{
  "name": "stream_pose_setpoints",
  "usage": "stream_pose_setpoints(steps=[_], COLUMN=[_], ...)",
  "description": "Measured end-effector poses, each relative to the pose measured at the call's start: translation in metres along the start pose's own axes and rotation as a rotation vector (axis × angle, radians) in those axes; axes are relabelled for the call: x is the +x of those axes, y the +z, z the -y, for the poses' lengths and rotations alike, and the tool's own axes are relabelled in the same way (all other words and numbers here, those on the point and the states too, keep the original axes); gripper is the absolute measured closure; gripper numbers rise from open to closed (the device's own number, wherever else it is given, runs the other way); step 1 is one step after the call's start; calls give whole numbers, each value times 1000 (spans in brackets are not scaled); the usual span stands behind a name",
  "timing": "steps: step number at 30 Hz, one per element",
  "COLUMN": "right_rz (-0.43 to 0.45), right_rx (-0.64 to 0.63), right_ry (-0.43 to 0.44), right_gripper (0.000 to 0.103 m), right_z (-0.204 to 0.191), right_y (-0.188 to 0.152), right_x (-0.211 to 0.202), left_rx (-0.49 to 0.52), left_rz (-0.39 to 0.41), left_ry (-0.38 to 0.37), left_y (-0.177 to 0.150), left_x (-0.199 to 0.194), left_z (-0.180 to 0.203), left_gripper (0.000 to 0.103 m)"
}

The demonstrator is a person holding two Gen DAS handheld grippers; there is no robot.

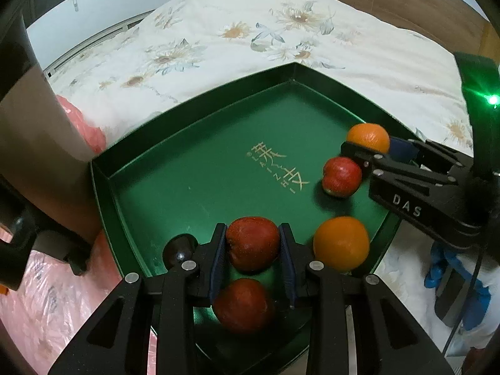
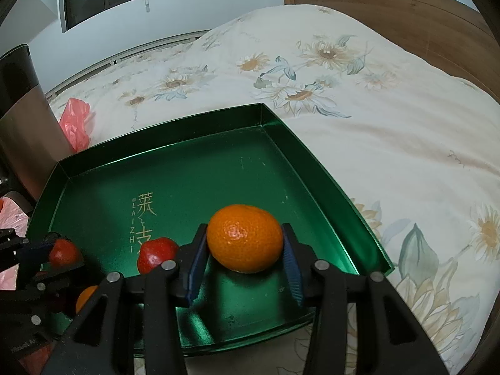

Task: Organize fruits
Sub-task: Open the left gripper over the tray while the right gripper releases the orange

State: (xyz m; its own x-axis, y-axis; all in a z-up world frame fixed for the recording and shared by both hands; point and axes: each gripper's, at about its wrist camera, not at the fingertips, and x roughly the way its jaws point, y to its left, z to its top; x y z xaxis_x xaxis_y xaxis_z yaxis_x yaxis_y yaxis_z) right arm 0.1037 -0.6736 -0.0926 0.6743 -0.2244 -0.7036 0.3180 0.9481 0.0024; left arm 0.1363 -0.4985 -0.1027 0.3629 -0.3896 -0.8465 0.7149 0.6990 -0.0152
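I'm over the green tray point(image 1: 200, 187), a shallow glossy metallic box lid with low walls and gold lettering on its floor, sitting on a soft floral quilt point(image 1: 237, 31).

Counting fruit from the left wrist view: three smooth, dark red apples and two dimpled, round oranges.

My left gripper point(image 1: 252, 250) has its ribbed blue pads pressed against both sides of the held apple point(image 1: 252, 247), clamped firmly. A second apple point(image 1: 243, 304) lies on the tray floor just below it, between the finger bases. The near orange point(image 1: 341, 243) sits just outside my left gripper's right finger. A dark rounded thing near its other finger I can't identify.

My right gripper point(image 2: 245, 256) has the far orange point(image 2: 245, 242) between its blue pads; the left pad touches the peel, the right one sits at its edge, and I can't tell if it's truly gripping. The third apple point(image 2: 156, 254) rests just outside that gripper's left finger.

Crinkled pink plastic bags point(image 1: 40, 287) lie beside the tray.
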Motion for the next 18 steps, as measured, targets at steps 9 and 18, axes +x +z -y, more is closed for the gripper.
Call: stream_pose_setpoints(steps=[9,18], right_rz=[14,25], right_rx=[2,-10], right_ry=[-5,-36], right_gripper=[46,25], right_z=[0,-3], right_y=[-2,-3], right_x=[-1,-7], left_rx=[9,33], left_rz=[2,15], left_ry=[3,23], left_y=[-3,-4], left_x=[2,-7], left_z=[2,5], left_gripper=[75,58])
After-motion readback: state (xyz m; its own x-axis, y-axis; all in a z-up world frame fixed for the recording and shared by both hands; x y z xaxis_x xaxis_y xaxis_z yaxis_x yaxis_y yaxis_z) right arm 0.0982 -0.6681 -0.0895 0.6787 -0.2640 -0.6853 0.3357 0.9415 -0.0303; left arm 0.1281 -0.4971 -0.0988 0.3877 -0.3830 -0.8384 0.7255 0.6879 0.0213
